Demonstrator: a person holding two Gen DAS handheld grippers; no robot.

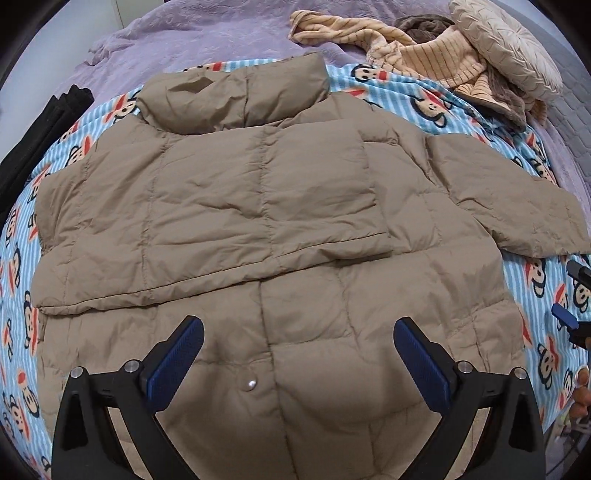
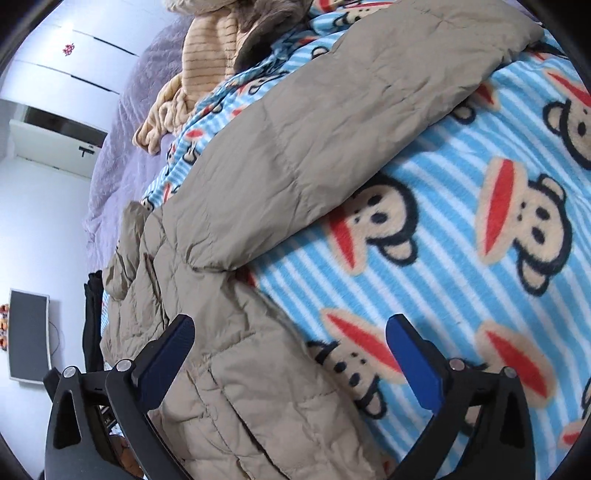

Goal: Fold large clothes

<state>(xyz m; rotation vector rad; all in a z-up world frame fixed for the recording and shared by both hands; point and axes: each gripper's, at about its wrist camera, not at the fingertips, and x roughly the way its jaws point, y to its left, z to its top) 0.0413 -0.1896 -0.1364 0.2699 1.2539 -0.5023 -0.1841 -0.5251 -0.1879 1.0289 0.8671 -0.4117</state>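
A tan puffer jacket point(image 1: 258, 206) lies flat on a blue striped monkey-print blanket point(image 1: 436, 103). Its left sleeve is folded across the chest; its right sleeve point(image 1: 517, 206) sticks out to the right. My left gripper point(image 1: 299, 332) is open and empty above the jacket's lower front, near a snap button point(image 1: 252, 384). My right gripper point(image 2: 290, 332) is open and empty over the jacket's right edge point(image 2: 236, 369), below the outstretched sleeve point(image 2: 332, 129). It shows at the right edge of the left wrist view point(image 1: 570, 295).
A striped beige garment point(image 1: 424, 55) and a cream cushion point(image 1: 506, 44) lie at the far right of the purple bedspread point(image 1: 203, 33). A black garment point(image 1: 40, 133) lies at the left. A white wardrobe point(image 2: 74, 62) and a monitor point(image 2: 27, 336) stand beyond the bed.
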